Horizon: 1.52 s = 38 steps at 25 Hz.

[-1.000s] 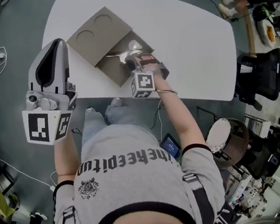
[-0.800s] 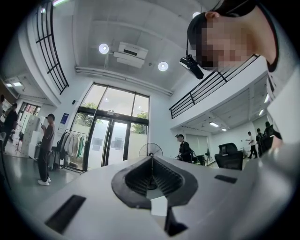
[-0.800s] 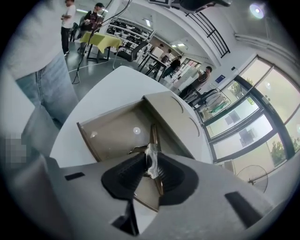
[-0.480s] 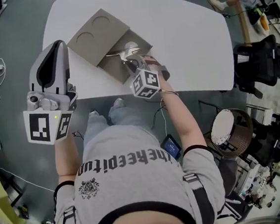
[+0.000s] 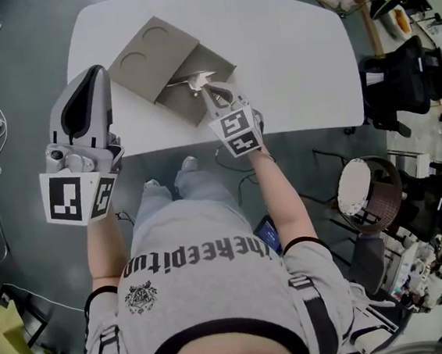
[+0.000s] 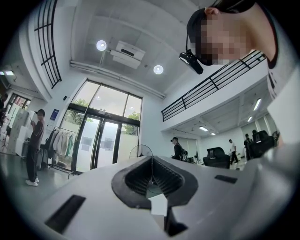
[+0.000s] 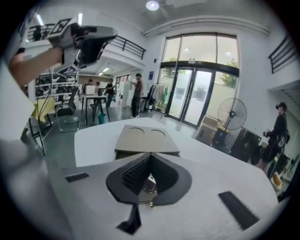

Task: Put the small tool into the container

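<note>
An open brown cardboard box (image 5: 207, 59) lies on the white table (image 5: 294, 54), its lid (image 5: 151, 52) with two round cut-outs folded back to the left. My right gripper (image 5: 211, 93) is shut on a small shiny metal tool (image 5: 189, 80), held over the box's open part. In the right gripper view the metal tool (image 7: 149, 183) shows between the closed jaws, with the box (image 7: 146, 140) just ahead. My left gripper (image 5: 91, 74) is raised off the table's left edge, shut and holding nothing. In the left gripper view it (image 6: 151, 174) points up at the ceiling.
The table's near edge (image 5: 202, 144) runs just under my right gripper. Office chairs (image 5: 400, 90) and a round wicker bin (image 5: 368, 196) stand on the floor to the right. People stand far off in the hall.
My right gripper has moved a little further over the box and its marker cube has turned. The tool has gone with it. The left gripper has stayed raised.
</note>
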{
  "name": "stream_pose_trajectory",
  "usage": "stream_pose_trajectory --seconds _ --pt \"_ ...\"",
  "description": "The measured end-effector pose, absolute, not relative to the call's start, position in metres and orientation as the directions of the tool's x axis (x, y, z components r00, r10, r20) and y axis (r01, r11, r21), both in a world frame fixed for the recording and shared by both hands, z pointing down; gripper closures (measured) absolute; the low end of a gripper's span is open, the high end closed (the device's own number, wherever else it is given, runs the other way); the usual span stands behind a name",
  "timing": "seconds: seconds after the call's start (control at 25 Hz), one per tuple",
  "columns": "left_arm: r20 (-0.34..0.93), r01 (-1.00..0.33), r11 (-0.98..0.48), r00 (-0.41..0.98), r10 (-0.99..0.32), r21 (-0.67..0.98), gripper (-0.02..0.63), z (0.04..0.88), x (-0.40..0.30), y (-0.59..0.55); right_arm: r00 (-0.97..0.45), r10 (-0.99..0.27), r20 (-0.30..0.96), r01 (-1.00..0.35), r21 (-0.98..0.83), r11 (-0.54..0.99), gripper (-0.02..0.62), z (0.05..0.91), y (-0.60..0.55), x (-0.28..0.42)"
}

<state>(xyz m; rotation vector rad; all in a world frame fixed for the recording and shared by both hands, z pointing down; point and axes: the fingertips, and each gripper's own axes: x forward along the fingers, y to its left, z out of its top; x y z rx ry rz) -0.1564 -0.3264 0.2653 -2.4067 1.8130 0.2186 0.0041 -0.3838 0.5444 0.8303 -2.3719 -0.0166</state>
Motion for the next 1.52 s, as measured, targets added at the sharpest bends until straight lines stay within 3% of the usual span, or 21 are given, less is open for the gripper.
stream_pose_trajectory --seconds 0.56,1.52 --pt "-0.196 -0.92 -0.393 0.387 -0.901 -0.01 0.597 0.259 -0.15 -0.3 -0.542 -0.776 0.323 -0.803 0.073 0.591 0.591 0.452 -0.351 0.023" --pt "-0.221 -0.861 -0.508 0.491 -0.843 0.026 0.597 0.252 -0.147 -0.255 -0.39 -0.921 0.006 -0.917 0.085 0.389 0.598 0.326 -0.265 0.044"
